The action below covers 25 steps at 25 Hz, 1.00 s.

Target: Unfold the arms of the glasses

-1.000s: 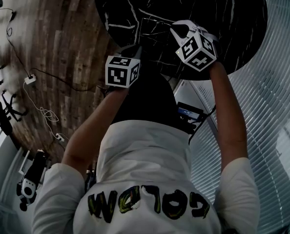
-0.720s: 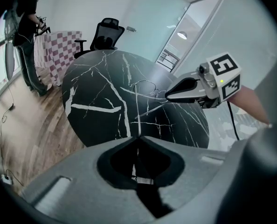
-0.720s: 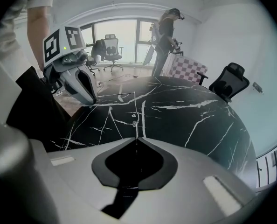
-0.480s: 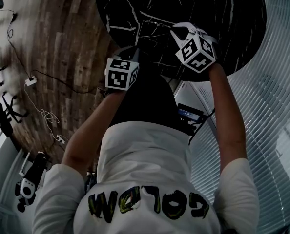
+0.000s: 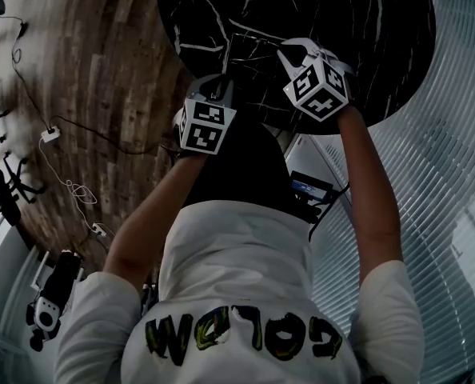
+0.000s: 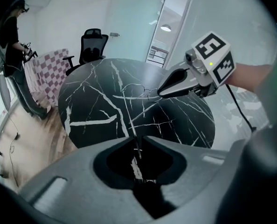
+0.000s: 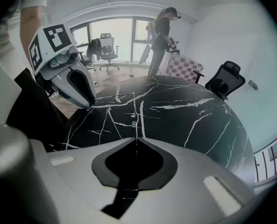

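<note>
Marble table, glasses out near its middle. Right gripper is pinched shut on the frame. Left gripper jaws have just been opening, arm tip loose between them. Hold the frame steady and swing that arm out gently.

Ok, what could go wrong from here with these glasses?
On the left tool the jaws have just been opening with the thin temple arm between them, so the arm may slip free before it is fully unfolded. Only the right tool pinches the wire glasses; any twist there could bend the frame or let it swing.
</note>
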Available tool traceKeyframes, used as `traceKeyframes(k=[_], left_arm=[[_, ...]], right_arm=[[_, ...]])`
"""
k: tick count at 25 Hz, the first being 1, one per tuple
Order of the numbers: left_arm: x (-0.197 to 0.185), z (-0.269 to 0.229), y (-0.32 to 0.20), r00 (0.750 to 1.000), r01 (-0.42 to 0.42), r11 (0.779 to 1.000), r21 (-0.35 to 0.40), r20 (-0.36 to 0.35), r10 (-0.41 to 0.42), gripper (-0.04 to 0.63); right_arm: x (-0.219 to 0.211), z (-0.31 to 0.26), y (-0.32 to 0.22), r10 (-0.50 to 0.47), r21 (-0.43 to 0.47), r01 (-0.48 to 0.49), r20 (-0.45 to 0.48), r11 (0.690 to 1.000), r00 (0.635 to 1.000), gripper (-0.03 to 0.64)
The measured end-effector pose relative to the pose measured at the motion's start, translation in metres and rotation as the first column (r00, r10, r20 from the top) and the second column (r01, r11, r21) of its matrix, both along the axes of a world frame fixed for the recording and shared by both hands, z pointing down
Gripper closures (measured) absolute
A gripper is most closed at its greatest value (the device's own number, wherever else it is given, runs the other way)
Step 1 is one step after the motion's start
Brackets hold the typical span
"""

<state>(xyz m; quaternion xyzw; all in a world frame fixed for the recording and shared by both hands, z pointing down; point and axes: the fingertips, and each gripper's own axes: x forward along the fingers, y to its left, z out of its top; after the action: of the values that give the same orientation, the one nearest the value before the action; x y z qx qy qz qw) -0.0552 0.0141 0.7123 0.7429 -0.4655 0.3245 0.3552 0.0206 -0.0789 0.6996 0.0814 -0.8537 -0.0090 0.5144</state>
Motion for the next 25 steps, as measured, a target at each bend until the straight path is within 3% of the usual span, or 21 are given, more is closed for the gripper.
traceKeyframes(k=[5,10,16,25], left_arm=[[-0.014,-0.02,-0.015,0.997,-0.033,0.995,0.092,0.072,0.027,0.52],[-0.005,-0.044,-0.039,0.967,-0.209,0.96,0.185,0.184,0.175,0.52],[0.029,-0.034,-0.045,0.891,-0.425,0.897,0.121,0.23,0.391,0.52],[0.041,-0.008,-0.049,0.8,-0.548,0.836,0.03,0.311,0.513,0.52]], right_arm=[[-0.002,0.0,-0.001,0.003,0.0,-0.003,0.0,1.0,1.0,0.611],[-0.004,0.001,-0.001,0.001,0.001,-0.001,-0.002,1.0,1.0,0.611],[-0.006,0.0,-0.001,-0.002,0.0,0.002,-0.004,1.0,1.0,0.61],[-0.005,0.001,0.0,-0.002,-0.003,0.002,-0.001,1.0,1.0,0.611]])
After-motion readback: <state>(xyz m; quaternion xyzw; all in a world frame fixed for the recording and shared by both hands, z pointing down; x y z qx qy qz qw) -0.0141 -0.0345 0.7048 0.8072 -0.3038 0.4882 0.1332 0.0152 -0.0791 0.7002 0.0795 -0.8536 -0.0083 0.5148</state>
